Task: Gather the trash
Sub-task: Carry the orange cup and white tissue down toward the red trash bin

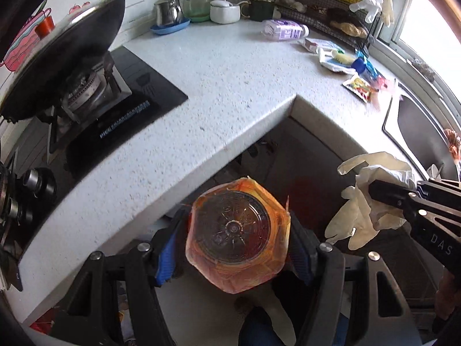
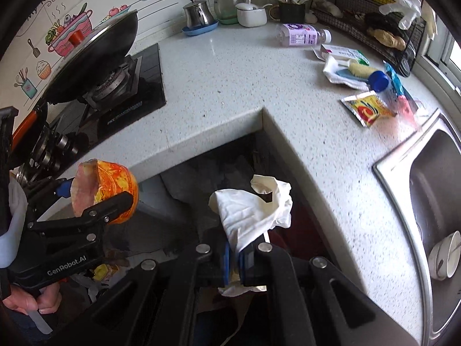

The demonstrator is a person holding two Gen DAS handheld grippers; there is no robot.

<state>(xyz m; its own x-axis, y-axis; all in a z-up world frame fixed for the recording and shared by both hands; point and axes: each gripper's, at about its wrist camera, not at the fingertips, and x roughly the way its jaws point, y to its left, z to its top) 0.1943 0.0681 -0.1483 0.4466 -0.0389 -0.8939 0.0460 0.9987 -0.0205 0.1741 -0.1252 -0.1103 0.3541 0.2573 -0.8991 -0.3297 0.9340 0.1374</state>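
An orange plastic cup [image 1: 233,227] with a peeled lid sits between the blue pads of my left gripper [image 1: 234,246], which is shut on it; I see its clear bottom. The right wrist view shows the same cup [image 2: 106,181] at the left, held by the left gripper [image 2: 92,196]. My right gripper [image 2: 238,255] is shut on a crumpled white glove [image 2: 253,204]. The glove [image 1: 366,201] hangs from the right gripper [image 1: 374,191] in the left wrist view too. Both grippers hover off the counter, over the dark floor space inside its corner.
On the speckled counter [image 2: 230,86] lie a yellow sachet [image 2: 367,108], a purple bottle [image 2: 302,36], a small box [image 2: 340,50] and a blue-capped item [image 2: 377,80]. A steel sink [image 2: 432,187] holding a cup is at the right. A stove [image 1: 115,101] with a wok [image 1: 66,57] stands at the left.
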